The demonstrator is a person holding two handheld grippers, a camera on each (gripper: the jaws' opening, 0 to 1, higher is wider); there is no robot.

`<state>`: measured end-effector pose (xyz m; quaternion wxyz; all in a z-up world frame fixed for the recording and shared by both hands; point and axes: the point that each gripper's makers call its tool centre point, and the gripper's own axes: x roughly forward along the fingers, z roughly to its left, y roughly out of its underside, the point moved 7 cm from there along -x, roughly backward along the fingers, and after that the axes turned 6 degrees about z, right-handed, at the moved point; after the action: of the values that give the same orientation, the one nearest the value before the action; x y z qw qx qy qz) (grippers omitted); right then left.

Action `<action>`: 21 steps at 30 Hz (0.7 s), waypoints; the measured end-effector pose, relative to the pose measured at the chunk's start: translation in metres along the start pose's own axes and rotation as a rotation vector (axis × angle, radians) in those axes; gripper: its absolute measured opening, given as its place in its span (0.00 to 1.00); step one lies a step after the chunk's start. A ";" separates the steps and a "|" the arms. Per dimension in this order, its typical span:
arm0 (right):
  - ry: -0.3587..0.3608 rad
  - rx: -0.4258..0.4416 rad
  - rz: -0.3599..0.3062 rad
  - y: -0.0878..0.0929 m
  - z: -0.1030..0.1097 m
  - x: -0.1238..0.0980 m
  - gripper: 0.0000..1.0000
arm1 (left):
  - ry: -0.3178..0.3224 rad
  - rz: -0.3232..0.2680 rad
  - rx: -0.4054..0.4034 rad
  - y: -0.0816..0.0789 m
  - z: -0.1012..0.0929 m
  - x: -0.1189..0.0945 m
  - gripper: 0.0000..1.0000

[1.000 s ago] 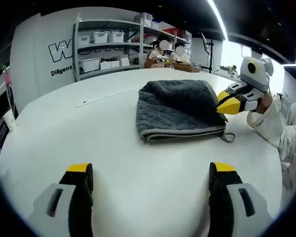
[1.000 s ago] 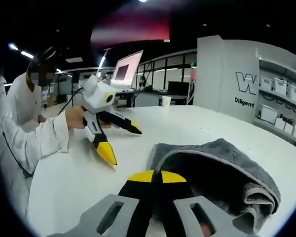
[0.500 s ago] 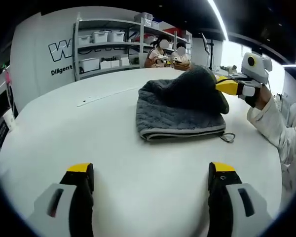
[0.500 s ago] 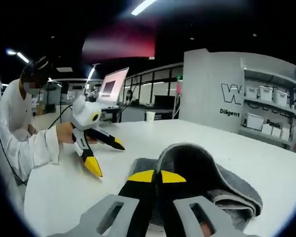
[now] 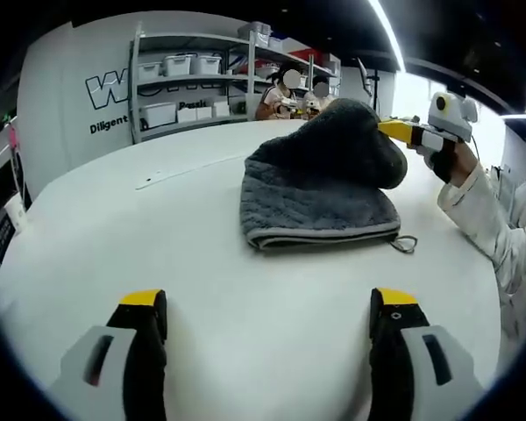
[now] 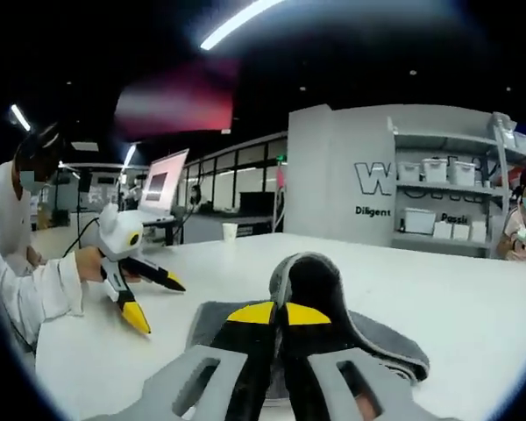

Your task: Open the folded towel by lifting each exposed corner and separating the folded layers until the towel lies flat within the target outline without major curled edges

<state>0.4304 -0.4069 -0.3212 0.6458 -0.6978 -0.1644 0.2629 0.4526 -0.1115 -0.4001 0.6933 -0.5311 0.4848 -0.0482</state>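
A: Left gripper view: the grey towel (image 5: 320, 197) sits folded on the white table (image 5: 158, 254), its top layer raised into a hump at the far corner. We see our right gripper (image 5: 403, 133) pinching that corner, yellow tips pressed together on the cloth.

B: Right gripper view: same story from the other side. Our jaws meet on the lifted flap, and the towel (image 6: 368, 338) arches up just ahead of them. The left gripper (image 6: 149, 298) hangs over the table well apart from the cloth, jaws spread and holding nothing.

A: So where do we stand?

B: Early, we judge. 1 corner is up, 1 layer has begun to part, yet the lower folds lie stacked, the bound edge (image 5: 324, 235) doubled toward us.

A: And the target outline?

B: We cannot make it out; a faint pale strip (image 5: 188, 171) lies on the table beyond the towel, but what it is we cannot tell. Peeling the flap over, opening the remaining folds and smoothing the edges is all left to do.
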 end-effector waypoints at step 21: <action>0.217 0.027 -0.100 -0.003 -0.040 -0.018 0.00 | 0.004 0.003 0.005 -0.001 -0.001 0.000 0.95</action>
<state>0.4398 -0.4493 -0.3145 0.6815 -0.7042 -0.1246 0.1552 0.4527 -0.1124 -0.3997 0.6937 -0.5283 0.4870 -0.0496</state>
